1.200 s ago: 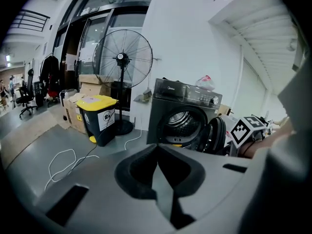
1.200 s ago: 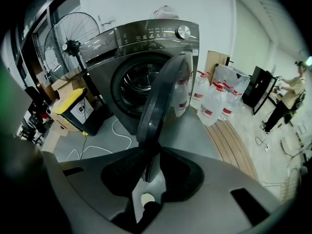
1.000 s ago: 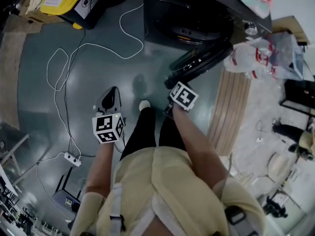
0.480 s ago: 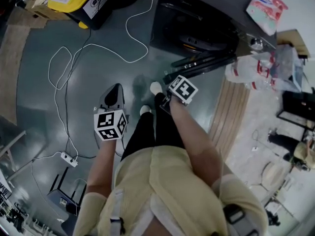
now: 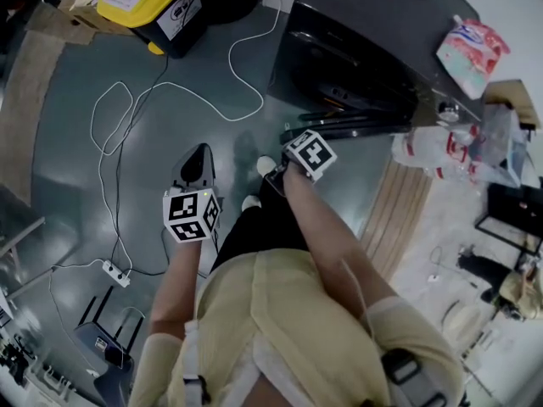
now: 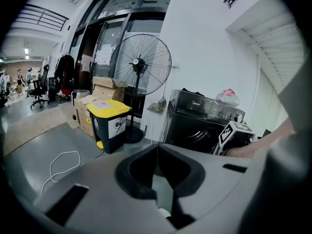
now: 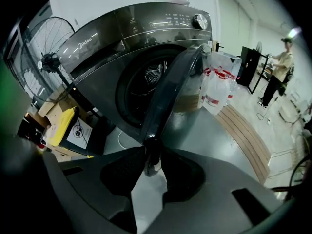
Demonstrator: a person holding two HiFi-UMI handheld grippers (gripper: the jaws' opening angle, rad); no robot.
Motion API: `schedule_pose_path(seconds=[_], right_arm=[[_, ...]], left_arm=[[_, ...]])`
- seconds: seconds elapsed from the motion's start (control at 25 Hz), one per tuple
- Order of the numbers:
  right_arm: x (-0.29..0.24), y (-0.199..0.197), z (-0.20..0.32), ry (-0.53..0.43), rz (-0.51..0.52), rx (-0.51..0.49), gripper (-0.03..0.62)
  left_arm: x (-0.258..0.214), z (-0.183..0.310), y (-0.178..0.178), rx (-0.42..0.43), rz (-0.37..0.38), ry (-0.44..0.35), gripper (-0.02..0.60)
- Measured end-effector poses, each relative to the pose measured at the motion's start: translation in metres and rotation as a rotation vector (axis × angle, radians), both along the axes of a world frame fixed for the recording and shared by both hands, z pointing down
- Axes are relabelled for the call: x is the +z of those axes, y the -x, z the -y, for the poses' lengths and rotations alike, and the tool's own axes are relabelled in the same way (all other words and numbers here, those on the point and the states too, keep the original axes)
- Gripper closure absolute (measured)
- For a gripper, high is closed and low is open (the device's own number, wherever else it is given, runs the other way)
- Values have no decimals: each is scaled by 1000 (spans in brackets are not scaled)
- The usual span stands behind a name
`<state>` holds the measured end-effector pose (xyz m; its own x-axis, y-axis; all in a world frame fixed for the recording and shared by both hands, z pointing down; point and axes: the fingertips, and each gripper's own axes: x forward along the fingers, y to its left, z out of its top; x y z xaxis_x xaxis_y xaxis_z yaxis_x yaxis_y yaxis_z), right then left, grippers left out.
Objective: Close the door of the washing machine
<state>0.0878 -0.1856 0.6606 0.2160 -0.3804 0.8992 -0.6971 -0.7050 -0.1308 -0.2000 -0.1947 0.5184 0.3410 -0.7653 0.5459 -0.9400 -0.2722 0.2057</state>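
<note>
Swinging in from wide open 1 s back, door now stands part ajar at washer front, drum visible behind it. R gripper jaws have just been opening; door rim sits between them, pads prob. still touching it. L gripper clenched, empty, held off to the side. "Midea" reads on washer. Around: yellow-lid bin w/ label, fan, white cable on floor, bottles beside washer.

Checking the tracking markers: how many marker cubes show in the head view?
2: one cube left of centre, the other up and to the right of it, at the washer door. None seems hidden.
</note>
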Motion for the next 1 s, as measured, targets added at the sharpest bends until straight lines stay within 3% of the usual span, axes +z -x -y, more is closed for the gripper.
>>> schedule_pose_path(seconds=[0.56,1.0], right_arm=[[-3,0,79,-12,37,53,487],[-3,-6,126,-50,65,79,485]], left_arm=[[7,78,-29,11,7,18,575],[10,108,-43,7,31,34,575]])
